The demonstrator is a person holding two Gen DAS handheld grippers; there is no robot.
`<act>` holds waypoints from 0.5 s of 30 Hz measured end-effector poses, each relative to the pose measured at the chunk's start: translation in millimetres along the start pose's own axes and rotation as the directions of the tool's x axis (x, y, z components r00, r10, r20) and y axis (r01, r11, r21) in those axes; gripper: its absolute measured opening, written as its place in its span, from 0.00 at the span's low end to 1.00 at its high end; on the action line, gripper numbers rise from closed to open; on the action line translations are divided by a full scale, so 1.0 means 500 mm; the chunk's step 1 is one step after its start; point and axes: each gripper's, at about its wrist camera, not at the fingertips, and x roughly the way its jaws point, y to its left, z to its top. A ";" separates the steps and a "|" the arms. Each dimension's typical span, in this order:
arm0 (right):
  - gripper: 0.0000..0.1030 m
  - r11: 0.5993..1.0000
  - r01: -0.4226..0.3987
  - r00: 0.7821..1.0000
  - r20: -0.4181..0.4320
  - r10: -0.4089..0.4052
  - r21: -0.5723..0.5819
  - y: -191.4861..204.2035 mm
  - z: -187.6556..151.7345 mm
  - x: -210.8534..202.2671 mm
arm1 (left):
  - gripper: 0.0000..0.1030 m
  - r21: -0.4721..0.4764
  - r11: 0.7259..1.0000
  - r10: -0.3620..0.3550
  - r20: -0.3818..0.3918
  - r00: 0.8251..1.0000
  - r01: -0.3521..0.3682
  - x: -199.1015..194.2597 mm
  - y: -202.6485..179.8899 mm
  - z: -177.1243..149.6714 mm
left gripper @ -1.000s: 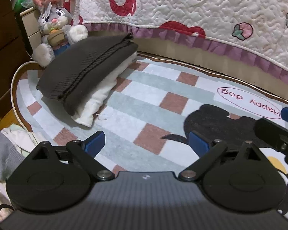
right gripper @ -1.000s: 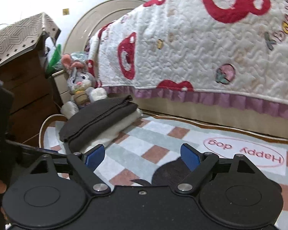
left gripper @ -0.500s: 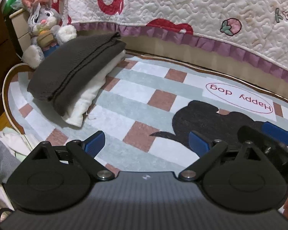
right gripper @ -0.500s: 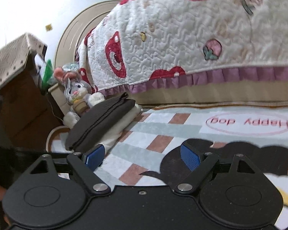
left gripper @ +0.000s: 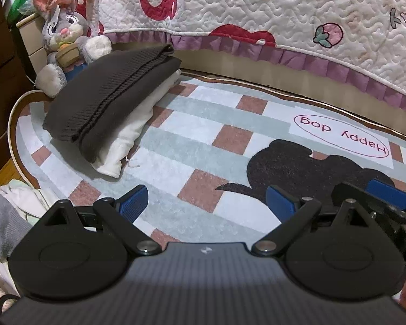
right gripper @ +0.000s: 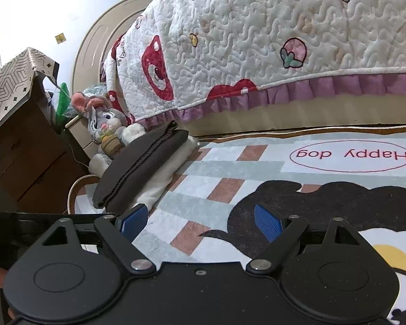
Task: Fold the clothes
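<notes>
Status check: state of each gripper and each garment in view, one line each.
left gripper: open, empty, above the rug
right gripper: open, empty
dark knit garment: folded, on top of the stack
white garment: folded, under the dark one
grey and white clothes: unfolded heap off the rug's left edge
plush rabbit: sitting upright behind the stack

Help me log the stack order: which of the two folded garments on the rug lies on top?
The dark grey knit garment lies on top. The cream garment sits beneath it, showing only along the stack's lower edge on the rug.
</notes>
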 end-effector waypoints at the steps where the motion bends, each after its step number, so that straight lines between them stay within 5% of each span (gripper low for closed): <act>1: 0.86 1.000 -0.002 1.000 -0.001 0.002 -0.002 0.001 0.000 0.001 | 0.92 0.000 1.000 0.000 0.000 1.000 0.000 0.000 0.000 0.000; 15: 0.86 1.000 -0.012 1.000 -0.017 0.012 -0.012 0.001 0.000 0.010 | 0.92 0.002 1.000 0.005 0.000 1.000 -0.005 -0.002 -0.001 -0.002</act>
